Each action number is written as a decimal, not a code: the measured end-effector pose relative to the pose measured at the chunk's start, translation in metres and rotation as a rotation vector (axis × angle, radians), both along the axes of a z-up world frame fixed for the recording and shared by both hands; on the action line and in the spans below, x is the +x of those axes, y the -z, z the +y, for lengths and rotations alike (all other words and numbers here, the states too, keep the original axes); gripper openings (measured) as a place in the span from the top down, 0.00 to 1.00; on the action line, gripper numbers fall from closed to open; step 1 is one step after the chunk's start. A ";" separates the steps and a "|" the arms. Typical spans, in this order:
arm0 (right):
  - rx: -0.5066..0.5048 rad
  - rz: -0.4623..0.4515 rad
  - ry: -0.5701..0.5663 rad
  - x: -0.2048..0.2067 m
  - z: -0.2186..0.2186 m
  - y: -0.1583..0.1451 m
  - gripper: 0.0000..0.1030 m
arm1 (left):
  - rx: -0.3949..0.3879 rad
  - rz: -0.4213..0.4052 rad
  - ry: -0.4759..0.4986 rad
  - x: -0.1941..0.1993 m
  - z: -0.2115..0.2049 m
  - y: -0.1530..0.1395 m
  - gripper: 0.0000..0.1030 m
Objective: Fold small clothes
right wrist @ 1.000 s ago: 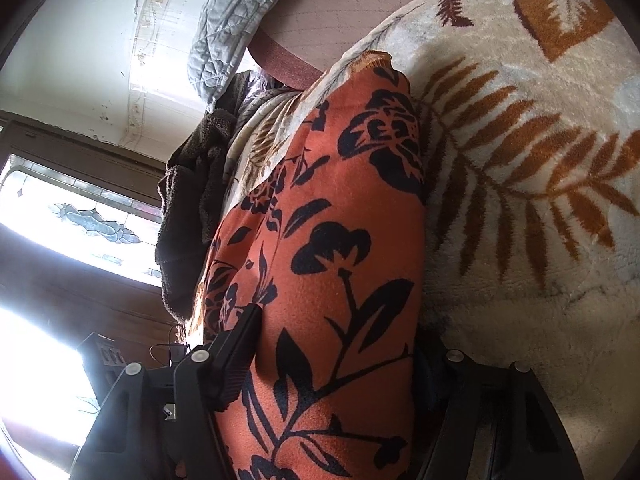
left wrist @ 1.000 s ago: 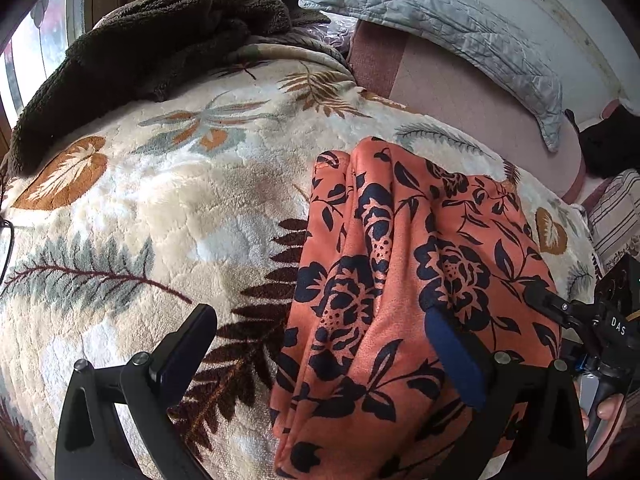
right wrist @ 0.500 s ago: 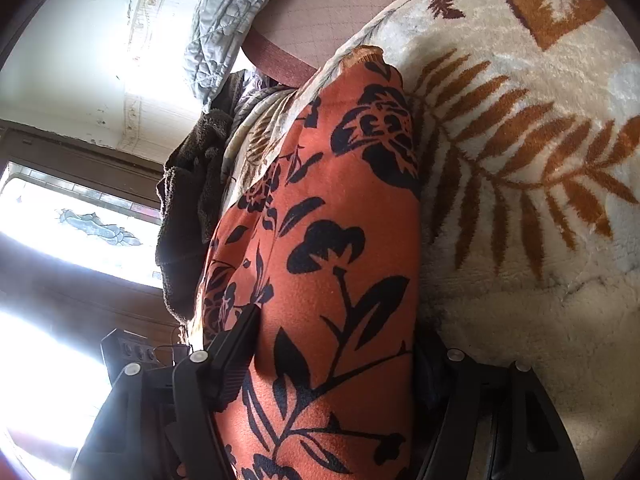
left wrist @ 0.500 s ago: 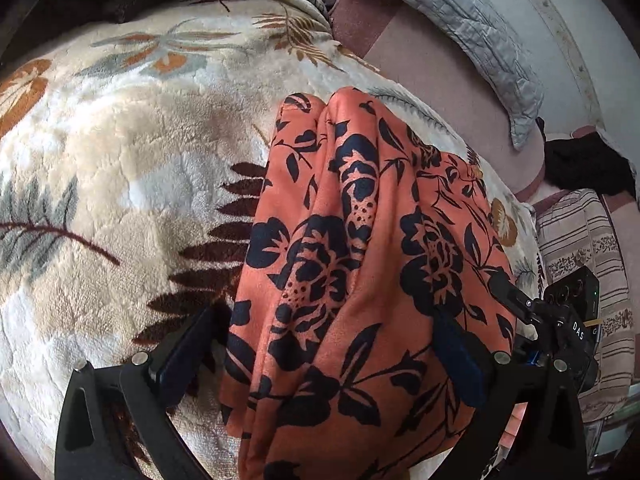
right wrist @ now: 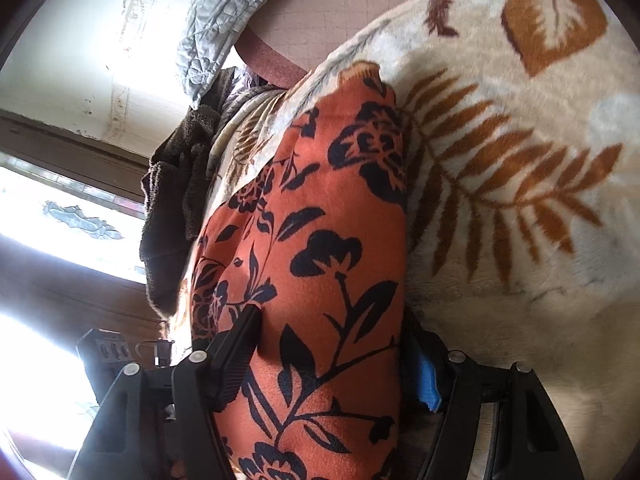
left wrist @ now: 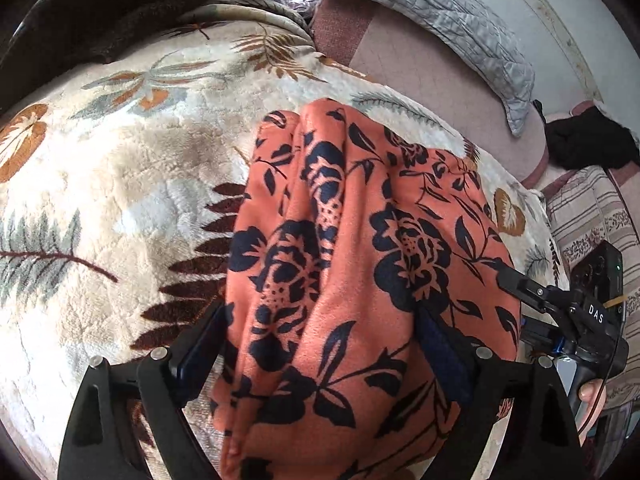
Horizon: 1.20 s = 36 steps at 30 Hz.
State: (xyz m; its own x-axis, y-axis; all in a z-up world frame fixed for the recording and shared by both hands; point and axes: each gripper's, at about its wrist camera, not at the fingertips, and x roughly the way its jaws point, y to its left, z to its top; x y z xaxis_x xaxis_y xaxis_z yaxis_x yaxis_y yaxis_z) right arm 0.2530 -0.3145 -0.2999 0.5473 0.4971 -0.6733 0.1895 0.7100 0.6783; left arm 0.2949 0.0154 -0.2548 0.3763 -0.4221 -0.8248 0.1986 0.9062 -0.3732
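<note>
An orange garment with dark navy flowers lies bunched on a cream leaf-print blanket. My left gripper has its jaws closed against both sides of the garment's near end. My right gripper grips the same garment from the other side, and its jaws press into the cloth. The right gripper also shows at the right edge of the left wrist view, with its finger on the garment's edge.
A dark brown fleece throw is heaped at the blanket's far end. A grey quilted pillow leans on the pink mattress. A striped cloth and a black item lie to the right. A bright window is behind.
The left gripper's jaws have closed in from wide apart onto the garment. The garment has bunched up higher between them. The right gripper keeps its grip, little moved.
</note>
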 end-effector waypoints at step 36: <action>-0.152 -0.020 -0.278 0.118 0.131 -0.031 0.43 | 0.319 -0.082 -0.071 -0.009 0.018 -0.003 0.10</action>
State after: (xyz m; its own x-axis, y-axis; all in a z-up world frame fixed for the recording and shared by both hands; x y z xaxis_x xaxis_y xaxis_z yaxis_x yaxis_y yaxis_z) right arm 0.3714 -0.1839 -0.2687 0.4181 0.5238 -0.7422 -0.0384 0.8264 0.5617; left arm 0.2861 0.0330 -0.2514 0.4665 -0.1174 -0.8767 0.1481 0.9875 -0.0534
